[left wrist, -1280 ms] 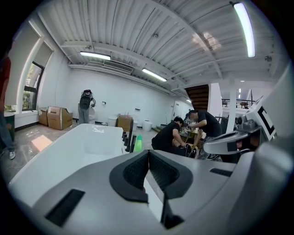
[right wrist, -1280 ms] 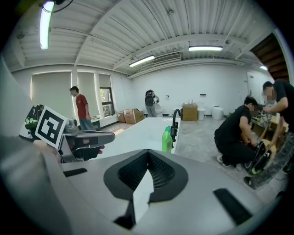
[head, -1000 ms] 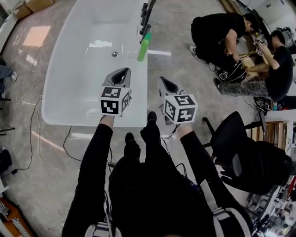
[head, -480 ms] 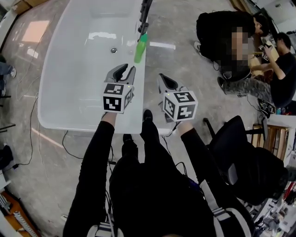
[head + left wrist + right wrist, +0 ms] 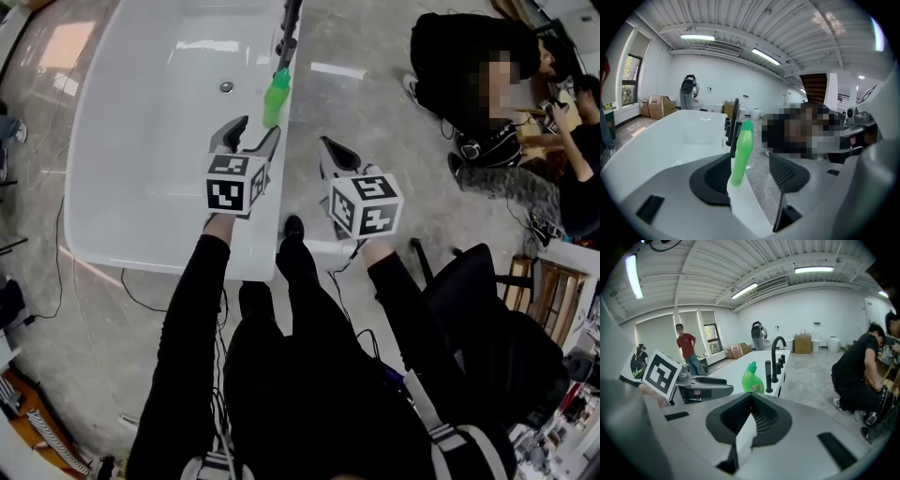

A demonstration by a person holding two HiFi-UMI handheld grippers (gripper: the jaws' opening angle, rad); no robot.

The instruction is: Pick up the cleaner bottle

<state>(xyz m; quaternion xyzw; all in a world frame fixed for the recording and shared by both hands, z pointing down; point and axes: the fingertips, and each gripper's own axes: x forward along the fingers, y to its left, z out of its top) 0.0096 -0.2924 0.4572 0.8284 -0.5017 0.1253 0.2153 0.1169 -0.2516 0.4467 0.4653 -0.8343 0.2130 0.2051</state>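
Note:
The green cleaner bottle (image 5: pixel 275 97) stands upright on the right rim of a white tub (image 5: pixel 141 141), just short of a black faucet (image 5: pixel 286 28). My left gripper (image 5: pixel 247 137) hovers over the rim just short of the bottle, apart from it. Its jaws have just been opening and stand open with nothing between them. In the left gripper view the bottle (image 5: pixel 742 150) shows ahead through the gap of the left gripper (image 5: pixel 749 160). My right gripper (image 5: pixel 330 150) hangs shut beside the tub, over the floor. In the right gripper view the bottle (image 5: pixel 752 380) stands beyond the right gripper (image 5: pixel 751 398).
Black tap fittings (image 5: pixel 776 357) line the rim behind the bottle. People crouch on the floor at the right (image 5: pixel 478 66). A black office chair (image 5: pixel 478 309) stands close on the right. Cables (image 5: pixel 141 291) trail on the floor beneath the tub's near end.
Both grippers have moved forward, nearer the bottle. The left gripper's jaws have gone from shut to wide open. The right gripper has stayed shut.

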